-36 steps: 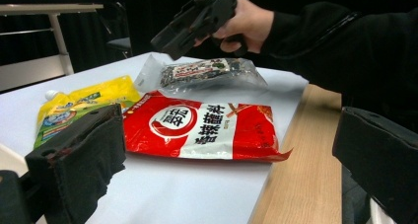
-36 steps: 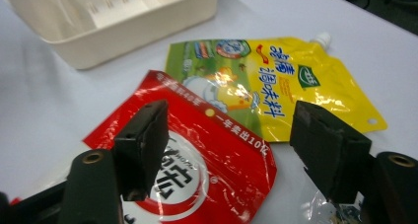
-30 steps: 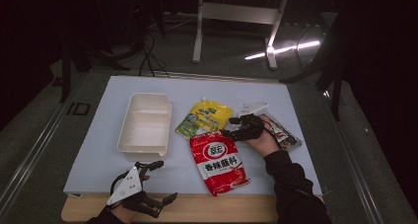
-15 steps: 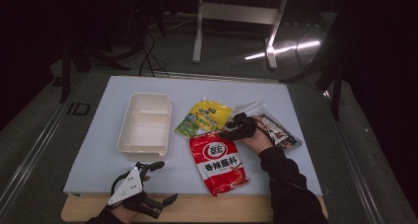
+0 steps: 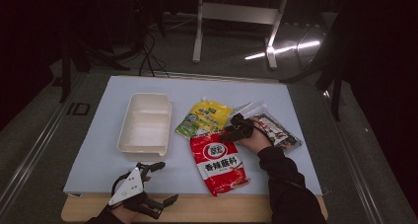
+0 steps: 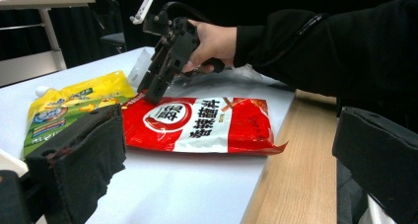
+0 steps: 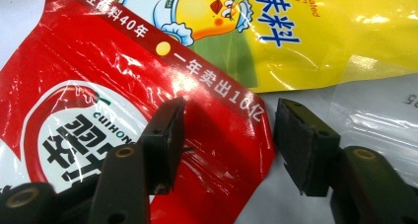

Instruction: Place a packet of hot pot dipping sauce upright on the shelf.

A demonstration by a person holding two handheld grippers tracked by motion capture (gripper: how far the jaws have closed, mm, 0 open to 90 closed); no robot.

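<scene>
Pale tabletop (image 5: 98, 135): right gripper (image 7: 224, 135), jaws closing but still unclenched, straddles red pouch (image 7: 98, 115) corner, centre frame, to grasp it.

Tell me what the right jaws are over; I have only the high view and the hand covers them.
Observer: In the right gripper view the right gripper has its jaws astride the top corner of the red pouch, one over the pouch, the other past its edge.
Operator: Say whether they have it clamped.
Observer: Not yet. The jaws have just been closing, but a gap shows between the pads and the corner.
Operator: Report what lies beyond that corner.
Observer: The yellow pouch, with a cartoon chick in a chef's hat; the red pouch's top edge overlaps it.
Operator: Check the left gripper.
Observer: The left gripper stands wide open with nothing between its jaws, facing the red pouch.
</scene>
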